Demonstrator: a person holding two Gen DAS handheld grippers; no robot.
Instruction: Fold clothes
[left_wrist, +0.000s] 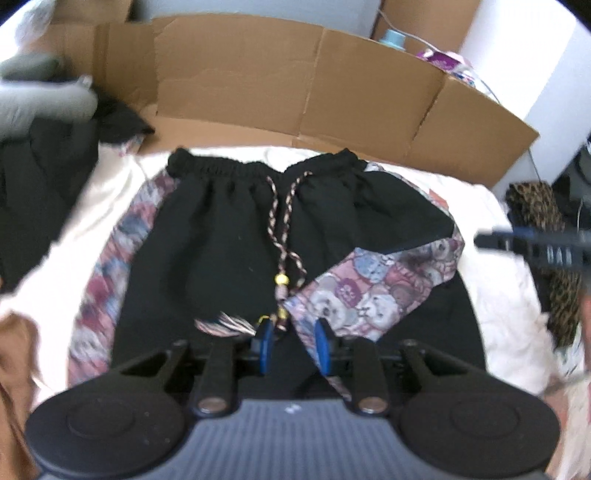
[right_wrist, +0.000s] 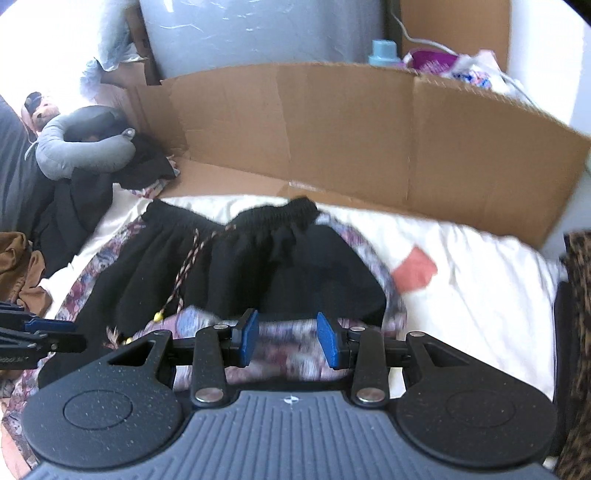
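While the black shorts (left_wrist: 236, 229) lie spread on a white sheet (right_wrist: 480, 295), clutter rings them. At far left, a brown garment (right_wrist: 18, 266) is bunched at the sheet's edge, and above it a grey neck pillow (right_wrist: 74, 147) rests on a heap of dark clothes (left_wrist: 40, 177). Behind the shorts a flattened cardboard box (left_wrist: 295, 85) stands as a low wall along the far edge, with a light-blue bottle cap (right_wrist: 382, 51) and a purple package (right_wrist: 432, 59) showing over it. On the sheet to the right of the shorts lies a small salmon-pink patch (right_wrist: 413, 273), and at far right hangs leopard-print fabric (left_wrist: 535, 206).

The shorts have their gathered waistband (left_wrist: 258, 166) away from both cameras and a braided drawstring (left_wrist: 284, 221) with yellow beads trailing down the middle; printed panels run down the sides, and one printed corner is turned over onto the black front.

The left gripper (left_wrist: 295, 341) hovers low over that fold, its jaws narrowly apart, with the drawstring's end and the printed edge just beyond its blue pads (left_wrist: 266, 341); nothing is pinched. The right gripper (right_wrist: 291, 338) sits over the printed fabric near the right side of the shorts, its jaws wider apart and not pressing on cloth.
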